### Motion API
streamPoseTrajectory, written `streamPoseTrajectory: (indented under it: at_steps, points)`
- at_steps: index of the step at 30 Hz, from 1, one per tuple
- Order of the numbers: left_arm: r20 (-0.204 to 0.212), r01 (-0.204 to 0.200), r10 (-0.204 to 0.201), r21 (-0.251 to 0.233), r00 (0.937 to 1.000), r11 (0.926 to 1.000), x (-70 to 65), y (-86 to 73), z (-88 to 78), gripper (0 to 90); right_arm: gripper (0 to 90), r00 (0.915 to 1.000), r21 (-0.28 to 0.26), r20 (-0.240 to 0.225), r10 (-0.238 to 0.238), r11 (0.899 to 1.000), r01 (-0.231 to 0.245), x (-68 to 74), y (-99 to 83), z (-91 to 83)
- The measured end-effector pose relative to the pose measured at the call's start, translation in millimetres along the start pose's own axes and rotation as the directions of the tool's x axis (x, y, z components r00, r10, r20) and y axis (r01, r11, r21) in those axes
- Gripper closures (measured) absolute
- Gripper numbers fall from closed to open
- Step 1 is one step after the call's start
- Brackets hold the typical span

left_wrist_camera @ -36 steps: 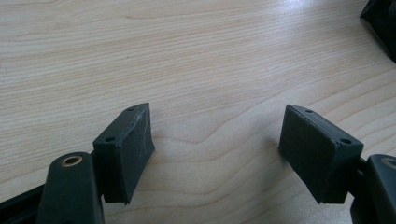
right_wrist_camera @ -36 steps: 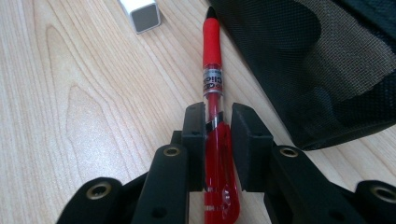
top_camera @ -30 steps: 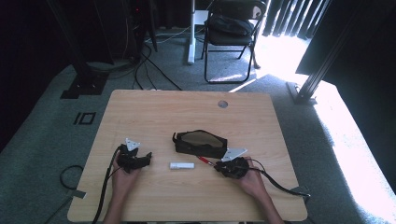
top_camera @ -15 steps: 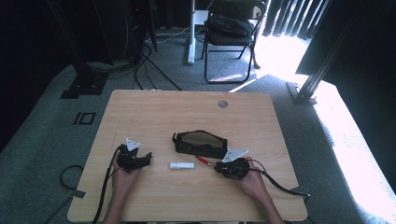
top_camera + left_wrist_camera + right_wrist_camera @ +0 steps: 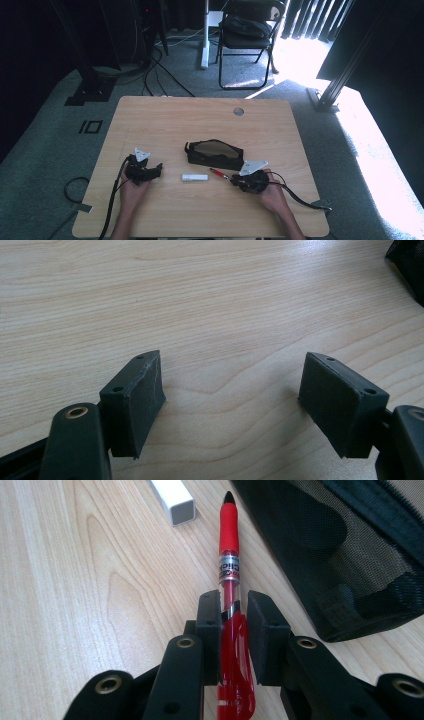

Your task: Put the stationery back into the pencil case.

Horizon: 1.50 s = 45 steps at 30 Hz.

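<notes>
The right claw (image 5: 234,611) grips a red pen (image 5: 230,575) just above the counter (image 5: 165,125), tip near the black mesh pouch (image 5: 215,154). The left claw (image 5: 232,400) stands wide and empty. A white cap (image 5: 194,177) lies between. Likely next: slide the pen into the pouch, which needs its opening found.

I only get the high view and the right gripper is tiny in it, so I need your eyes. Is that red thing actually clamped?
Observer: Yes. In the right gripper view the right gripper has both pads pressed on the red pen.
Operator: Which way does the pen point?
Observer: Its black tip points away from the jaws, near the end of the white stick.
Operator: And the left gripper?
Observer: The left gripper stands open, with bare table between its pads.
</notes>
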<state>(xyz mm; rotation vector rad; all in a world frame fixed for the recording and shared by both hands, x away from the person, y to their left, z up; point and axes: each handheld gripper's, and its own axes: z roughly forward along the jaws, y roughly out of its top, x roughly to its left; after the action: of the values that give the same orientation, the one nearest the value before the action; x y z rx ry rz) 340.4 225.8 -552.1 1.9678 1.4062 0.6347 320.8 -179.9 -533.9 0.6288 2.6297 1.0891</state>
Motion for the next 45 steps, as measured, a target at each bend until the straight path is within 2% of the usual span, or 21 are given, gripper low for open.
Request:
streamPoseTrajectory:
  at_steps: [10,23,45]
  points:
    - [0.0,0.0,0.0,0.0,1.0,1.0,0.0,0.0,0.0,26.0,76.8,0.9998,-0.017,0.003,-0.02,1.0,0.02,2.5,4.8,-11.7]
    - [0.0,0.0,0.0,0.0,1.0,1.0,0.0,0.0,0.0,26.0,76.8,0.9991,-0.033,-0.001,-0.042,0.999,0.042,6.0,13.3,-18.5]
    - [0.0,0.0,0.0,0.0,1.0,1.0,0.0,0.0,0.0,25.9,76.8,0.9984,-0.062,0.012,-0.055,0.997,0.055,5.8,21.4,-35.8]
